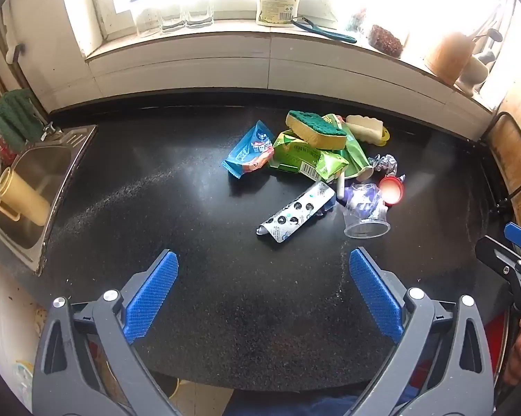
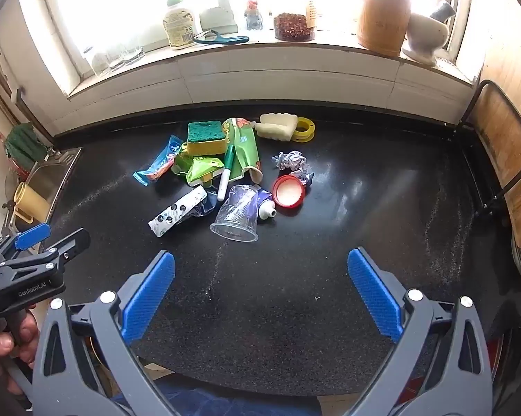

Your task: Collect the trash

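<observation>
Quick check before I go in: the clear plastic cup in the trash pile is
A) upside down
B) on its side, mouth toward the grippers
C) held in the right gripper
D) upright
B: the clear plastic cup lies tipped over on the countertop, its open rim facing the cameras; both grippers are open and empty.

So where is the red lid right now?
The red lid lies on the black counter at the right edge of the trash pile, just right of the tipped-over clear cup and below the crumpled paper ball.
</observation>
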Tool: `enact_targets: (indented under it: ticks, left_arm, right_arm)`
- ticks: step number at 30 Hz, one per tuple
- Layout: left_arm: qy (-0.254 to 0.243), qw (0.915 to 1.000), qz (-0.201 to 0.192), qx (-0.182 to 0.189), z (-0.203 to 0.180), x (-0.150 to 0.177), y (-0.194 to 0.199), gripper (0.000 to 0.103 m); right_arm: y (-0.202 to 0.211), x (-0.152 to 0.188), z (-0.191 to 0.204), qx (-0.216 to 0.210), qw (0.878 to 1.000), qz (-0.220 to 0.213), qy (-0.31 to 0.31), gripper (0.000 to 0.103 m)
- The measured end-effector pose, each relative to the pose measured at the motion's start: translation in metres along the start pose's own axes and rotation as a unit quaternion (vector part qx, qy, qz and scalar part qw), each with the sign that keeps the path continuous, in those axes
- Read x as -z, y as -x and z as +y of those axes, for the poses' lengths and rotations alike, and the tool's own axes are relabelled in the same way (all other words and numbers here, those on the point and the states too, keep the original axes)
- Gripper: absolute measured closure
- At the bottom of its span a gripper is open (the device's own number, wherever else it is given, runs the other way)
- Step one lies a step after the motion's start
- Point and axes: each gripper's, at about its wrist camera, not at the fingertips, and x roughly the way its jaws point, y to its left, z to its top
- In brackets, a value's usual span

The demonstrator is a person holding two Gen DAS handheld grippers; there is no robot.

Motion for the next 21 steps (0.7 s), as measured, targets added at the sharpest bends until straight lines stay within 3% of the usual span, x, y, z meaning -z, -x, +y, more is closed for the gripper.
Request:
enact_targets:
  ticks: [7,12,21]
  left_arm:
    - [-0.010,0.9999,-0.013,0.000,-0.009,0.004,0.004,0.006]
    - [0.004,1.0000,0.005,0.004,0.001,0.004,-0.001,0.007]
    - [-0.004,1.0000,0.003,0.002,-0.005,0.001,0.001,0.007]
  right_arm:
    - [0.001,-0.002,-0.001,-0.010,1.000,0.000,0.001,0.006]
    - [0.003,-0.002,-0.001,-0.010,1.000,0.000,0.001,0.006]
    - [0.002,-0.002,-0.001,-0.014,1.000,0.002,0.002,0.006]
